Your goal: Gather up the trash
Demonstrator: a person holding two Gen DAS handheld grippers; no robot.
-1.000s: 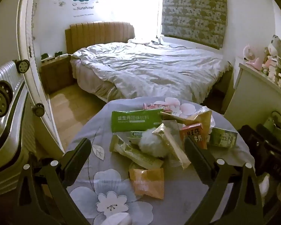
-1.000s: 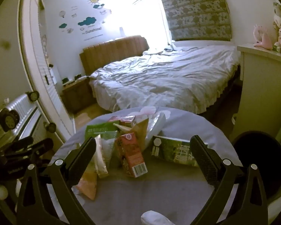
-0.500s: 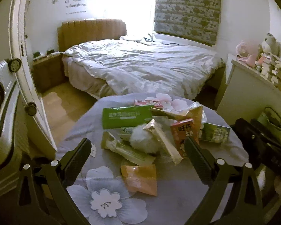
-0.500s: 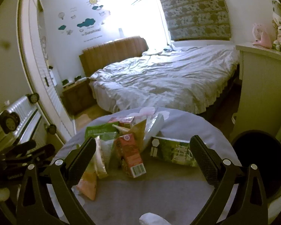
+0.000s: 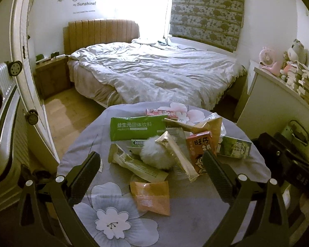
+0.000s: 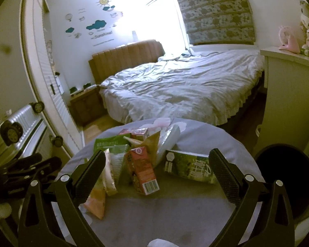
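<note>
While both tools gape empty, we judge the right tool (image 6: 156, 173) nearer the green carton (image 6: 188, 169), lying crosswise near the bench's (image 6: 175, 212) right edge.

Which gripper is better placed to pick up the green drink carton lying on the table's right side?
Right. The green drink carton lies just ahead of the open right gripper, near its right finger; it sits off to the right of the open left gripper.
</note>
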